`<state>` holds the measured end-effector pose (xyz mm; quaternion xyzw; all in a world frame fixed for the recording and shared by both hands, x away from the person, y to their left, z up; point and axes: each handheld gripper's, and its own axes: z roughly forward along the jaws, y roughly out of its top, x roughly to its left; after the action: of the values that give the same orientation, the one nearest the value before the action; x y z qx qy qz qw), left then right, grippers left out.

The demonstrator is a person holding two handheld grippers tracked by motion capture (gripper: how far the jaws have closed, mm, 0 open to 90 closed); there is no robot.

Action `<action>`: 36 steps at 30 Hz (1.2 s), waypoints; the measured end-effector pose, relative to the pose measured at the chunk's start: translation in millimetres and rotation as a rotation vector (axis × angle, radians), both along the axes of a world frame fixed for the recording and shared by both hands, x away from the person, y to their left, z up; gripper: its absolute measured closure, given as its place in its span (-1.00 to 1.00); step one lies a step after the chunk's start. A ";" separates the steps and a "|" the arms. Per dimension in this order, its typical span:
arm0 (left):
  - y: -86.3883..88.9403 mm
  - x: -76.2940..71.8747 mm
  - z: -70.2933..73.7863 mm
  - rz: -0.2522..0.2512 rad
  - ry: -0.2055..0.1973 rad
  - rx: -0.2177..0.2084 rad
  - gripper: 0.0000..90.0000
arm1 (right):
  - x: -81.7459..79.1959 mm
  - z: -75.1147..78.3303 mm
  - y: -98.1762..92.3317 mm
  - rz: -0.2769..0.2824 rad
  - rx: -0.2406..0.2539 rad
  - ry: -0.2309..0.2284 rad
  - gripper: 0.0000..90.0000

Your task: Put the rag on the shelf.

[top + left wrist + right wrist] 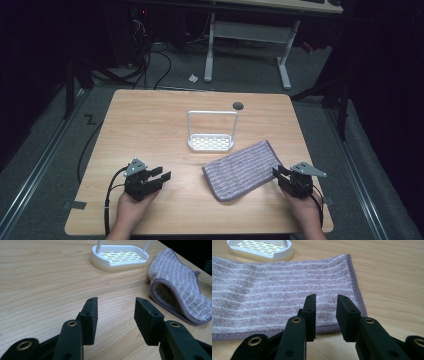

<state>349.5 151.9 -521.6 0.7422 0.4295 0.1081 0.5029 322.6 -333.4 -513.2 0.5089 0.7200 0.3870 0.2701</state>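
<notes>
High view: two grippers wait beside a folded towel on the table.
The striped towel [242, 170] lies right of centre, near the white rack [211, 141]. The right gripper [278, 174] is at its right edge, jaws apart and empty; the left gripper [163, 174] is also released, over bare wood.

I'm looking down on a light wooden square-topped table [150, 115] standing on grey carpeted floor [240, 75]. Beyond it stands a white-legged metal desk [285, 60], black cables [150, 60] trailing beside it. The surroundings look dark, perhaps curtained.
</notes>
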 end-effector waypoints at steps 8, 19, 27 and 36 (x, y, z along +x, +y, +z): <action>-35.6 11.2 3.1 -0.082 0.014 -0.063 -0.01 | 1.4 -5.1 3.5 0.014 -0.009 0.019 0.59; -112.2 50.0 2.5 -0.161 0.061 -0.030 0.65 | 2.9 -5.5 6.5 0.038 0.014 0.022 0.65; -109.5 29.7 -8.8 -0.184 0.120 0.027 1.00 | 1.3 -5.5 7.5 0.052 0.015 0.027 0.70; -107.2 -39.1 -14.7 -0.365 0.115 0.091 0.93 | 0.9 -6.3 4.9 0.038 0.031 0.038 0.72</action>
<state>310.4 44.7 -536.3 0.8349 0.3104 -0.0081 0.4546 323.6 -328.6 -519.5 0.5064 0.7284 0.3936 0.2410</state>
